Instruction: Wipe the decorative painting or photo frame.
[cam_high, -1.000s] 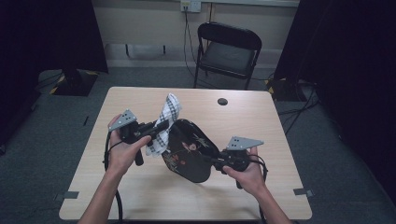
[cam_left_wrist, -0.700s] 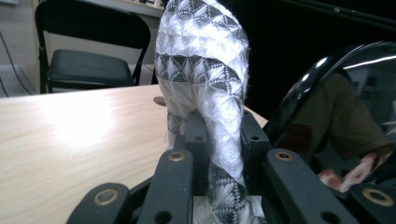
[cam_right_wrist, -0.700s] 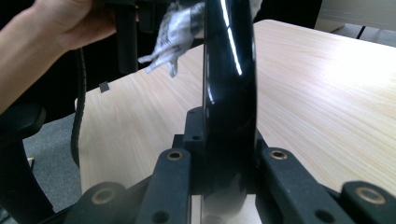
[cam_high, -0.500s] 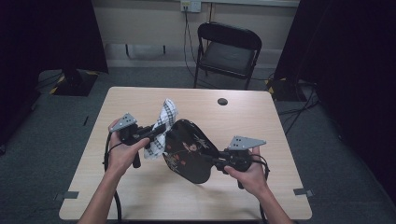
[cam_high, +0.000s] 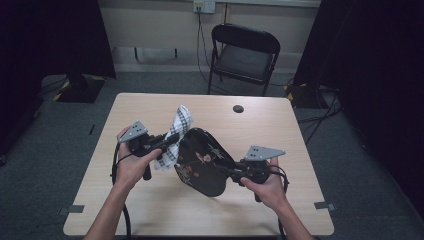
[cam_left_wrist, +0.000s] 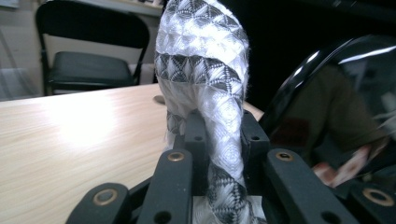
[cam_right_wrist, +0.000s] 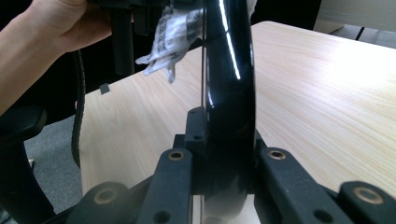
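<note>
Left gripper (cam_high: 169, 141) is clamped on a black-and-white checked cloth (cam_high: 176, 136); in the left gripper view the cloth (cam_left_wrist: 205, 93) rises bunched from between the closed jaws. Right gripper (cam_high: 231, 171) is clamped on the rim of a glossy black plate (cam_high: 202, 161); the right gripper view shows the plate (cam_right_wrist: 229, 93) edge-on between its jaws. The plate is held tilted above the middle of the wooden table (cam_high: 280, 130), with the cloth touching its rim at 10 o'clock. A small dark disc (cam_high: 238, 108) lies on the table at 1 o'clock from the plate, well apart. A black folding chair (cam_high: 244, 57) stands beyond the table at 12 o'clock.
</note>
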